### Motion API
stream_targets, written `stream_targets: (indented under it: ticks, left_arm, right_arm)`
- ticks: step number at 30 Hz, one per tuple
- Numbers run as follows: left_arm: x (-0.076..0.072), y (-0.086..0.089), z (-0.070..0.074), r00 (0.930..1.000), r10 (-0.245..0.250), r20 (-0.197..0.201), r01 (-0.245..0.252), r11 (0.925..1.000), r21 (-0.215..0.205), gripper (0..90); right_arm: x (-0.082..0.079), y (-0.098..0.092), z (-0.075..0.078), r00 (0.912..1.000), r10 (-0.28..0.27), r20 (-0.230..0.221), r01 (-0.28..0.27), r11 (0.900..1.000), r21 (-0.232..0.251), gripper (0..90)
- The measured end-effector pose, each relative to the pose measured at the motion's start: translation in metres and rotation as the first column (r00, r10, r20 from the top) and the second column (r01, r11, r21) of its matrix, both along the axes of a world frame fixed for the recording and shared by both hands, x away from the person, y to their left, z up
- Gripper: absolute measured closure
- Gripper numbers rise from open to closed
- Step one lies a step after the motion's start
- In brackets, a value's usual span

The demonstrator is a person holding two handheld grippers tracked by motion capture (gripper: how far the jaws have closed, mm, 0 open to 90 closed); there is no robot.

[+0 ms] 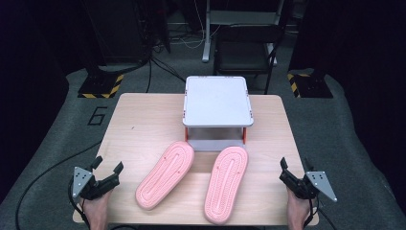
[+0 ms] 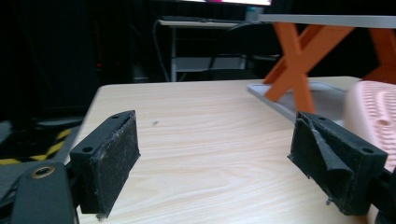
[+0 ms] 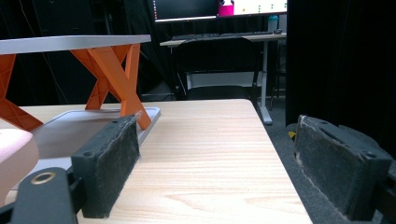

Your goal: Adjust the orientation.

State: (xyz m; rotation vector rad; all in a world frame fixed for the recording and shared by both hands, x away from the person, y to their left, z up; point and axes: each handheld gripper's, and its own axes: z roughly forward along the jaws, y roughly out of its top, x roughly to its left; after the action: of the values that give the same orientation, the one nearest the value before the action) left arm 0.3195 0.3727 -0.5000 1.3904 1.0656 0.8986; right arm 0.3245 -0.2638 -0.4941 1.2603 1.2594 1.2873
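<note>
Two pink slippers lie sole-up on the wooden table (image 1: pixel 139 120), just near of a small white shelf with orange legs (image 1: pixel 218 100). The left slipper (image 1: pixel 165 174) slants toward the near left; the right slipper (image 1: pixel 226 184) runs almost straight near to far. The left gripper (image 1: pixel 106 173) rests at the near-left corner, jaws spread wide with only bare table between them — the left slipper sits off to its right. The right gripper (image 1: pixel 286 170) sits at the near-right edge, jaws equally wide and holding nothing — the right slipper lies to its left, apart.
</note>
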Motion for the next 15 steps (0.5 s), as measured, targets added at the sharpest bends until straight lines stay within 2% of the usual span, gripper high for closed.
stream_targets:
  ticks: [1,2,5,7,11,15]
  left_arm:
    - [0.000,0.000,0.000,1.0000,0.000,0.000,0.000,1.0000,0.000,14.9]
    - [0.001,-0.003,0.000,0.9998,-0.020,0.002,0.020,0.9998,-0.001,14.8]
    - [0.006,-0.013,0.001,0.9928,-0.112,-0.043,0.113,0.9931,0.031,13.5]
    - [0.008,-0.022,0.001,0.9864,-0.151,-0.066,0.156,0.9844,0.081,13.3]
    - [0.010,-0.036,0.004,0.9705,-0.227,-0.081,0.235,0.9657,0.111,13.3]
    - [0.012,-0.047,0.006,0.9583,-0.265,-0.108,0.279,0.9472,0.157,13.3]
  right_arm:
    - [0.000,0.001,0.000,1.0000,0.002,-0.001,-0.002,1.000,0.001,14.1]
    - [0.000,0.001,0.000,1.0000,0.004,0.000,-0.004,1.000,0.000,14.1]
    - [-0.001,0.001,0.000,1.0000,0.005,0.001,-0.005,1.000,0.003,14.3]
    - [0.000,0.001,0.000,1.0000,0.008,0.000,-0.008,1.000,0.011,14.4]
    - [-0.001,0.000,0.000,1.0000,0.007,-0.002,-0.007,1.000,0.009,15.0]
    - [-0.001,0.000,0.000,0.9999,0.010,-0.002,-0.010,1.000,0.013,15.2]
